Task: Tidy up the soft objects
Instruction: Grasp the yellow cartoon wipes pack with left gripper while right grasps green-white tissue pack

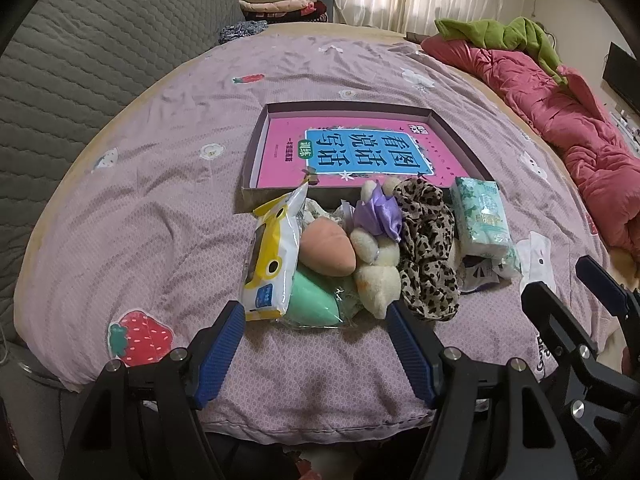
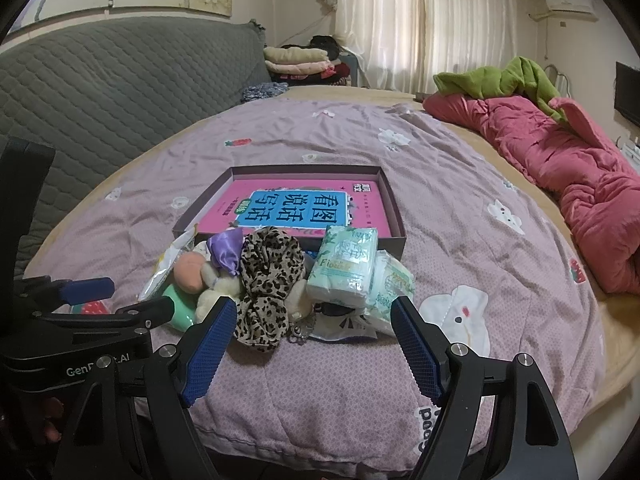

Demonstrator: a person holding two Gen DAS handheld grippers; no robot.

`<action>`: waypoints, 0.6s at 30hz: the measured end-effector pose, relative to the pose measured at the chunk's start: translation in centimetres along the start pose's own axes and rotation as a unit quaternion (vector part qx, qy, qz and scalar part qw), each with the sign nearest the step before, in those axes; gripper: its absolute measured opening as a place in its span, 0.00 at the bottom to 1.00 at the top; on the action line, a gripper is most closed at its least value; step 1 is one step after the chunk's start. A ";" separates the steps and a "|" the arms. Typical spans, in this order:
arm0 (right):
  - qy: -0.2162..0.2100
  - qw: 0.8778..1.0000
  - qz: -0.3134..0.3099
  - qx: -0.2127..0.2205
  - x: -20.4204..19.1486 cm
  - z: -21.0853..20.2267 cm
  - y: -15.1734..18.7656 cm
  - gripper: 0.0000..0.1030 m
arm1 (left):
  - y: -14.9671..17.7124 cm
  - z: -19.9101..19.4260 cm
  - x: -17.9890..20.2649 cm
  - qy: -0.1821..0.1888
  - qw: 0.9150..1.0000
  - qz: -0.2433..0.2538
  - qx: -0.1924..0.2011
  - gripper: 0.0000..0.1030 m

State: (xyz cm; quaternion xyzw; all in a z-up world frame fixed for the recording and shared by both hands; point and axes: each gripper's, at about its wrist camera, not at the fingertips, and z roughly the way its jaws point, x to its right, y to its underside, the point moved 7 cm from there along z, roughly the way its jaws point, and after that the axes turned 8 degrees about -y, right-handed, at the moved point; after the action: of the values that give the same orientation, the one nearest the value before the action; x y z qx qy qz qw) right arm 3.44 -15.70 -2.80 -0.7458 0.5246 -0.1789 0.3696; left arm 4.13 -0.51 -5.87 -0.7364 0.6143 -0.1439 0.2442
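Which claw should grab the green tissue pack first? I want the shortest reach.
Right. The open right claw has the green tissue pack just ahead between its fingers; from the open left claw it lies far to the right.

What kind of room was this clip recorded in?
Most likely a home bedroom. The work surface is a bed with a lilac quilt, a rumpled pink duvet lies along its far side, and folded clothes are stacked beside a curtained window.

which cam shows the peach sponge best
The left wrist view: the peach sponge lies nearly whole beside the yellow and white packet. In the right wrist view it is smaller, partly hidden behind the plush toy.
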 end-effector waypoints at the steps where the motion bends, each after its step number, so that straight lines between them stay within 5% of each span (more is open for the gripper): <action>1: 0.000 1.000 0.000 0.000 0.0 0.0 0.0 0.78 | 0.0 0.1 0.0 -0.001 1.000 0.000 -0.001 0.70; 18: -0.001 1.000 0.025 -0.013 1.2 1.4 0.4 0.78 | 0.3 3.5 -3.9 -0.008 0.998 -0.041 -0.038 0.70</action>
State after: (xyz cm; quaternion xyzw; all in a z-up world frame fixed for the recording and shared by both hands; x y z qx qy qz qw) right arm 4.60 -16.35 -4.17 -0.7377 0.5445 -0.1621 0.3648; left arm 4.89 3.89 -8.61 -0.7709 0.5867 -0.1239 0.2149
